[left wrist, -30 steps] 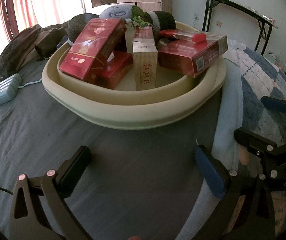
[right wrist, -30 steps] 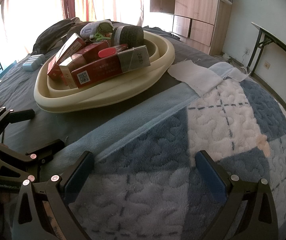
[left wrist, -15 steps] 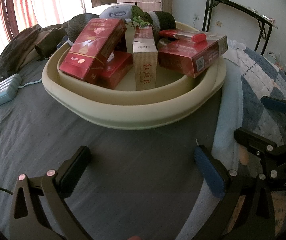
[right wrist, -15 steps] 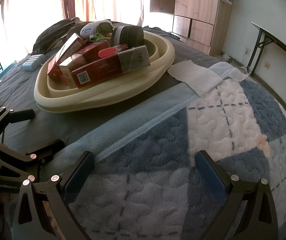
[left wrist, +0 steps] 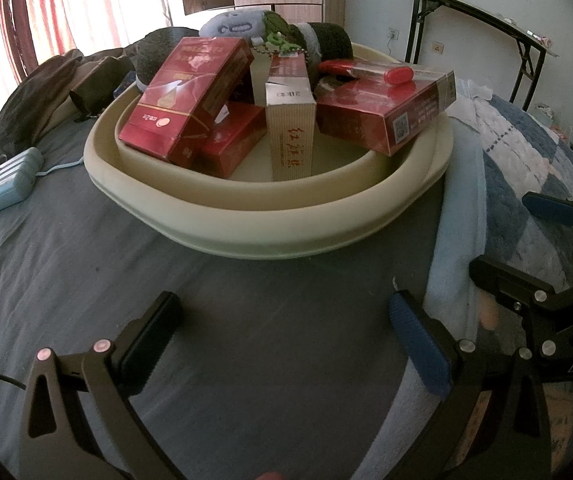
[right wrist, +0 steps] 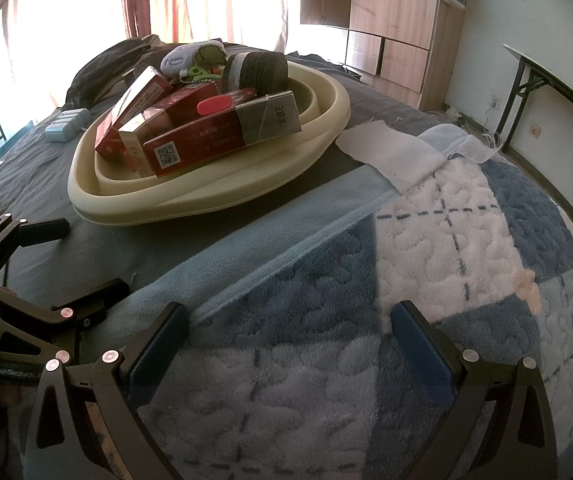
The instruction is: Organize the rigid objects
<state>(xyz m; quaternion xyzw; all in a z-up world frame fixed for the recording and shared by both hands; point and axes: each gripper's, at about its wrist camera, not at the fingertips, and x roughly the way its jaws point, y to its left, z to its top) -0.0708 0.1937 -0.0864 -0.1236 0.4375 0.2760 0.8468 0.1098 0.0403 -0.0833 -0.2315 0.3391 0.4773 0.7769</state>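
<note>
Grey bedsheet [left wrist: 246,340] lies under the left gripper [left wrist: 282,320], whose jaws stand wide apart with nothing between them. Fleece blanket [right wrist: 426,240], blue and white check, lies under the right gripper [right wrist: 286,324], jaws likewise spread and empty. Each view catches the other gripper at its edge: the right one at the right of the left wrist view, the left one at the left of the right wrist view.

Cream basin [left wrist: 270,220], oval, double-rimmed, sits on the sheet beyond both grippers, just left of the blanket's pale blue border. Contents, near to far:
- red cigarette pack [left wrist: 190,96], tilted, leaning on a flat red box [left wrist: 234,140] beneath it;
- cream pack [left wrist: 290,128], upright at the middle;
- long red carton [left wrist: 386,108] resting across the right rim, QR code on its end;
- red lighter [left wrist: 366,70] lying on that carton;
- rolled dark socks [left wrist: 326,40] and blue plush toy [left wrist: 234,24] at the far side, partly hidden by the packs.

Only the right wrist view shows the carton's grey end panel and a white cloth [right wrist: 390,152] on the blanket's far edge. Only the left shows the basin's bare floor. Print on the packs is too small to read.

Pale blue ribbed case [left wrist: 14,180] lies on the sheet far left. Dark clothing [left wrist: 46,96] is heaped behind it.
</note>
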